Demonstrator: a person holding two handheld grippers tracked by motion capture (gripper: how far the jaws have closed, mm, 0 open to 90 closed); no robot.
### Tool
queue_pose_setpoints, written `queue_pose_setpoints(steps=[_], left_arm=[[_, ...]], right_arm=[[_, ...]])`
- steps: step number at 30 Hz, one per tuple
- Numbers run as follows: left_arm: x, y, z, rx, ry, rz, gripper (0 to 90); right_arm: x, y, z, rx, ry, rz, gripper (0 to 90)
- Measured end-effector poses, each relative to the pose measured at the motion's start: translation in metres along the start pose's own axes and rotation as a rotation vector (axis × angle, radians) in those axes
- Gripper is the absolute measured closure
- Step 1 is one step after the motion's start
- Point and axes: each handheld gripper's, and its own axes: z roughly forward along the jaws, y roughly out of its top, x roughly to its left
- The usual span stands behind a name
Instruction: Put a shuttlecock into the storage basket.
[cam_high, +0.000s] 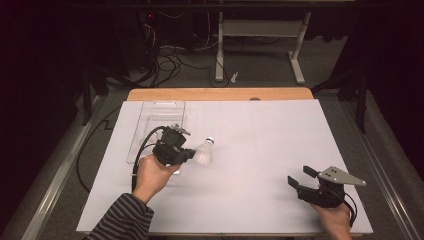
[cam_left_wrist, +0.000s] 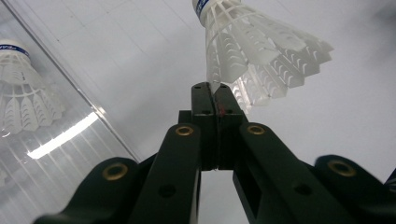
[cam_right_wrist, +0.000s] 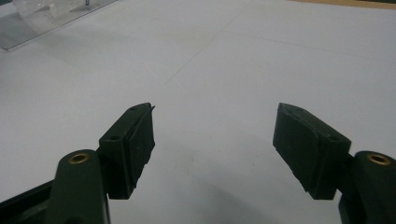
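A white plastic shuttlecock (cam_high: 205, 151) with a blue-banded cork hangs just over the white table sheet (cam_high: 250, 150), left of centre. My left gripper (cam_high: 189, 155) is shut on the edge of its skirt. In the left gripper view the two black jaws meet at the tips, pinching the skirt rim of the shuttlecock (cam_left_wrist: 252, 51), and the left gripper (cam_left_wrist: 215, 91) points away over the sheet. My right gripper (cam_high: 299, 177) rests near the front right of the table, open with nothing between its jaws. The right gripper (cam_right_wrist: 215, 121) looks across bare sheet.
A clear plastic tray (cam_high: 156, 117) lies at the back left, just behind the left hand. A second shuttlecock (cam_left_wrist: 23, 88) lies inside the tray (cam_left_wrist: 70, 149). A wooden table edge (cam_high: 220, 94) runs along the back; cables and a desk frame stand on the floor beyond.
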Motion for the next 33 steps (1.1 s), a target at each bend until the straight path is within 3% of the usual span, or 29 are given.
queue_pose_setpoints(steps=[18, 33], left_arm=[[0.014, 0.006, -0.015, -0.032, 0.020, -0.018, 89.7], [0.027, 0.012, -0.025, -0.070, 0.060, -0.037, 89.7]], right_arm=[[0.000, 0.000, 0.000, 0.001, -0.001, 0.002, 29.9], [0.000, 0.000, 0.000, 0.000, -0.002, -0.002, 29.9]])
